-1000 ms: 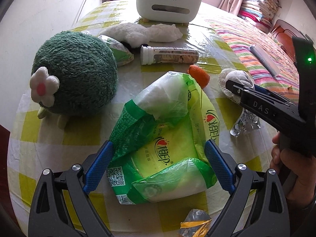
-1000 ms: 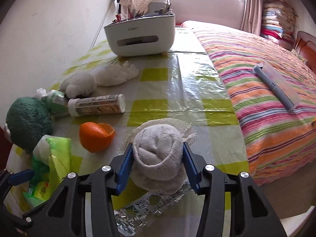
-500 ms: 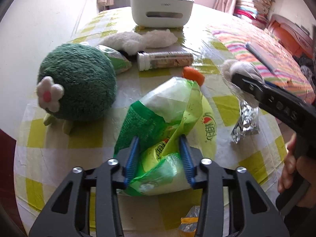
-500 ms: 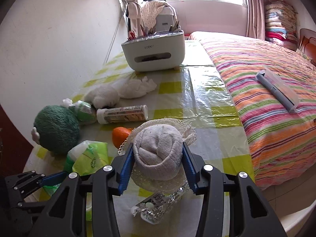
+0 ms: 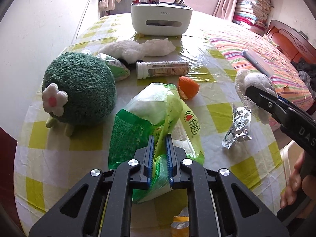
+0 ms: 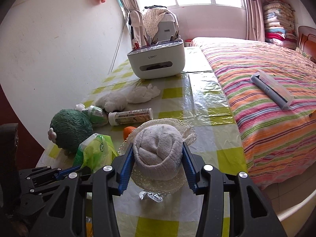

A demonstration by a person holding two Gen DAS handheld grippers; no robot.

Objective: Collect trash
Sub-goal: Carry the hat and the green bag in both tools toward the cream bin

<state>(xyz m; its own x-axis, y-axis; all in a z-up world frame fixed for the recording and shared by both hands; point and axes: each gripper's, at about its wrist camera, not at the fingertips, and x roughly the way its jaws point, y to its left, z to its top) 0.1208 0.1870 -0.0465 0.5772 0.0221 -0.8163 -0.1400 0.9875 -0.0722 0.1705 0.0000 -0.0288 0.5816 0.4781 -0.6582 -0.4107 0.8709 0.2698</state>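
Green plastic bag (image 5: 158, 118), lengthwise away, pinched by left tongs (image 5: 159, 148).

A green-and-white plastic bag (image 5: 156, 122) with red print is seen at centre; a yellow-checked tablecloth (image 5: 59, 148) below; an orange peel (image 5: 187, 88) above.

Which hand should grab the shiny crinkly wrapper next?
Neither is free. The right gripper hangs nearest the foil wrapper but holds the rolled sock; the left gripper clamps the green bag.
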